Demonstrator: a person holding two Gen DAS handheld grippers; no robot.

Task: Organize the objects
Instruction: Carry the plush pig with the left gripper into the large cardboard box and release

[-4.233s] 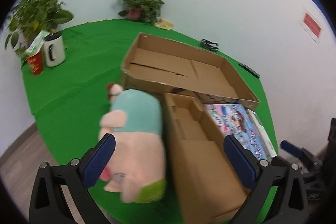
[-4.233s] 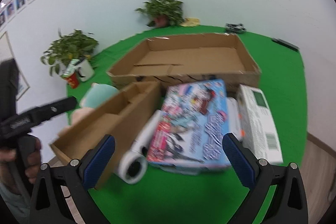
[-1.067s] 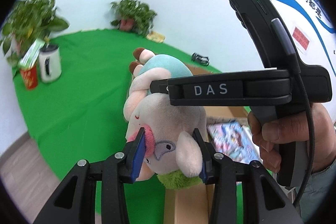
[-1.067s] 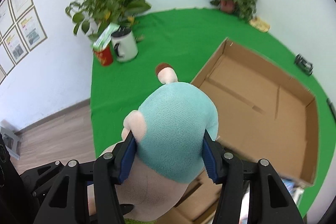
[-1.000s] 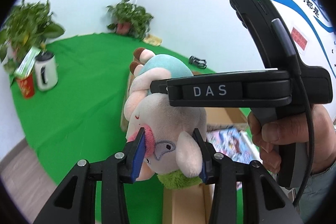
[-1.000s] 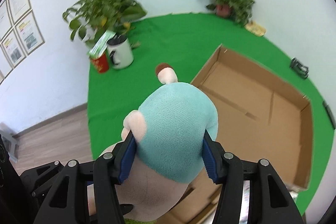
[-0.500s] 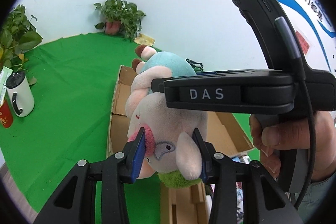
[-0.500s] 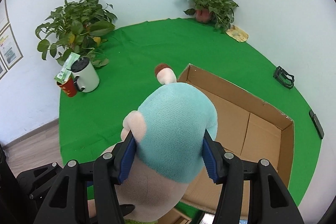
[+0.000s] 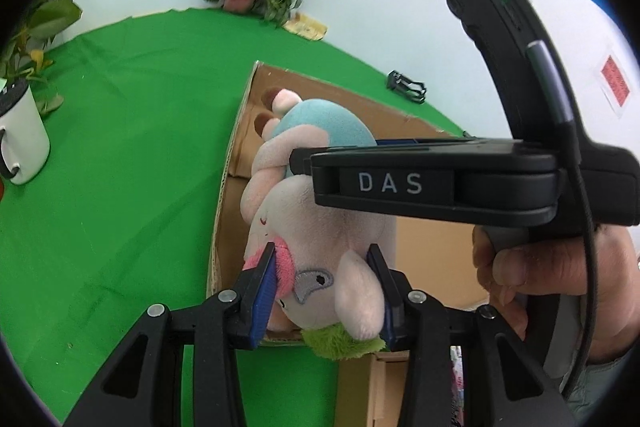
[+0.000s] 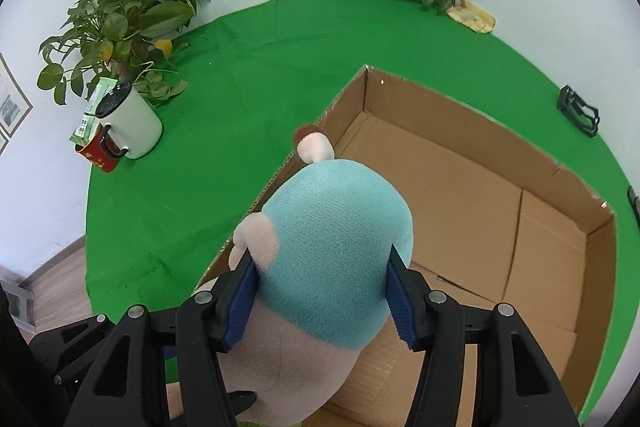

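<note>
You're holding a fuzzy cloth plush toy over a matt corrugated cardboard box on smooth green cloth, beside a glossy, perhaps enamel, white mug.

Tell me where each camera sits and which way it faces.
Left wrist: rides the left tool, looking down along it at the plush toy's face; the right tool and the hand holding it show.
Right wrist: rides the right tool, looking down at the toy's teal back.
Shared: toy, open cardboard box, green cloth, white mug.
</note>
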